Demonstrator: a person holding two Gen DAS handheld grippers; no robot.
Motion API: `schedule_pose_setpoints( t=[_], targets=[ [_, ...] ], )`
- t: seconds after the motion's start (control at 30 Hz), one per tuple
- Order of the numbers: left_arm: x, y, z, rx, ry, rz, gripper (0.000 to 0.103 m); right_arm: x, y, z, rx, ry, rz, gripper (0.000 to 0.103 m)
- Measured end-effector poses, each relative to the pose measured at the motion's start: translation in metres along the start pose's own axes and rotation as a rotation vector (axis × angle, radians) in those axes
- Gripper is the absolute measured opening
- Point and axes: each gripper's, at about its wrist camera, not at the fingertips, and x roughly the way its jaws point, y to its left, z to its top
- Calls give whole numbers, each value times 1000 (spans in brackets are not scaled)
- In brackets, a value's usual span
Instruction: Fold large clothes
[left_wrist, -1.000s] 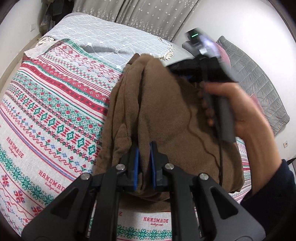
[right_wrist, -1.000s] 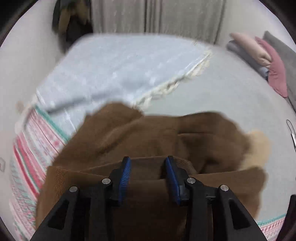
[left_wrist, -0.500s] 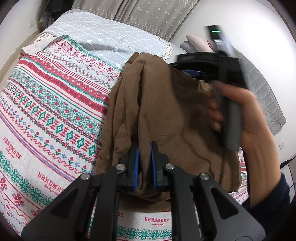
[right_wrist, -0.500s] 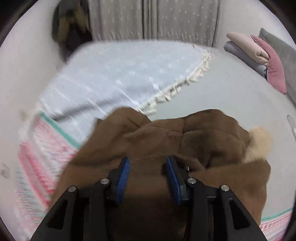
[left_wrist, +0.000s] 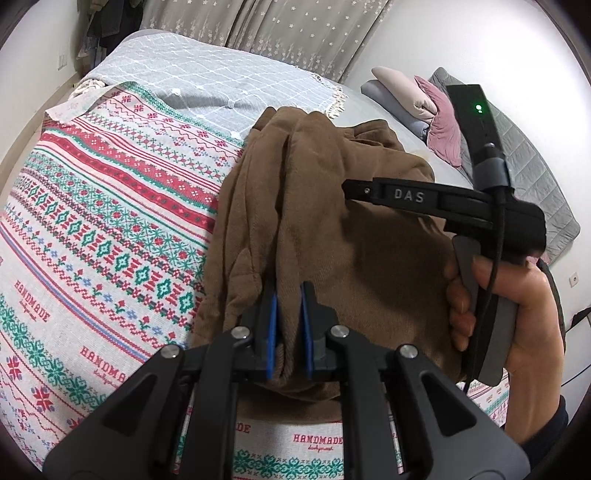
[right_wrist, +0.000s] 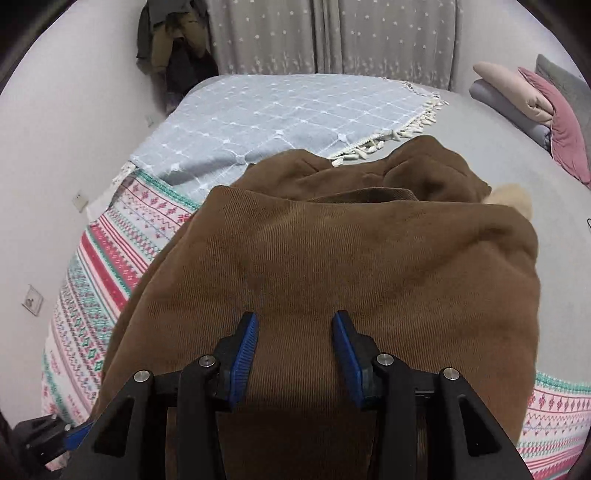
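Note:
A large brown corduroy garment (left_wrist: 332, 229) lies folded in layers on the patterned bedspread (left_wrist: 92, 229). My left gripper (left_wrist: 289, 295) is shut on a near fold of the brown garment at its front edge. My right gripper (right_wrist: 294, 325) is open, its blue pads just above the top layer of the brown garment (right_wrist: 351, 258), with nothing between them. The right gripper's body also shows in the left wrist view (left_wrist: 443, 201), held in a hand over the garment's right side.
A grey checked blanket with a white fringe (right_wrist: 295, 110) covers the far part of the bed. Folded pillows and a pink cushion (left_wrist: 424, 107) lie at the far right. Curtains (right_wrist: 332, 37) and hanging clothes (right_wrist: 170, 48) stand behind the bed. A cream lining patch (right_wrist: 513, 199) peeks out.
The right gripper let go of the garment's upper edge and opened wider, drawing back over the top layer. The top layer now lies flat. The left gripper stays shut on the near fold.

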Motion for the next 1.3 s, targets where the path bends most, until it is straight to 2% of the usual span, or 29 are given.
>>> schedule_pose_setpoints(
  t=[0.23, 0.57, 0.6, 0.67, 0.73, 0.93, 1.0, 1.13, 1.23, 1.3],
  targets=[
    [1, -2, 1, 13, -2, 13, 15, 4, -6, -7, 32, 0, 26, 44],
    [1, -1, 2, 15, 2, 9, 15, 2, 7, -6, -5, -21, -51, 45],
    [1, 0, 2, 14, 3, 6, 15, -2, 9, -6, -10, -30, -70, 46],
    [1, 1, 2, 14, 4, 3, 15, -17, 10, -10, 8, -61, -120, 60],
    [2, 2, 3, 11, 5, 3, 16, -33, 10, -19, 35, -98, -135, 63],
    [-3, 6, 10, -24, 20, -29, 17, -78, 0, -54, 95, -133, -246, 64],
    [-8, 8, 16, -44, 16, -46, 19, -90, -9, -65, 120, -128, -254, 64],
    [-12, 2, 25, -25, 1, 9, 28, -105, -16, -79, 126, -128, -291, 65],
    [-7, 0, 24, -12, 9, 17, 35, -112, -21, -86, 134, -129, -292, 65],
    [-6, 2, 23, -10, 3, 15, 36, -114, -25, -89, 139, -131, -300, 65]
  ],
)
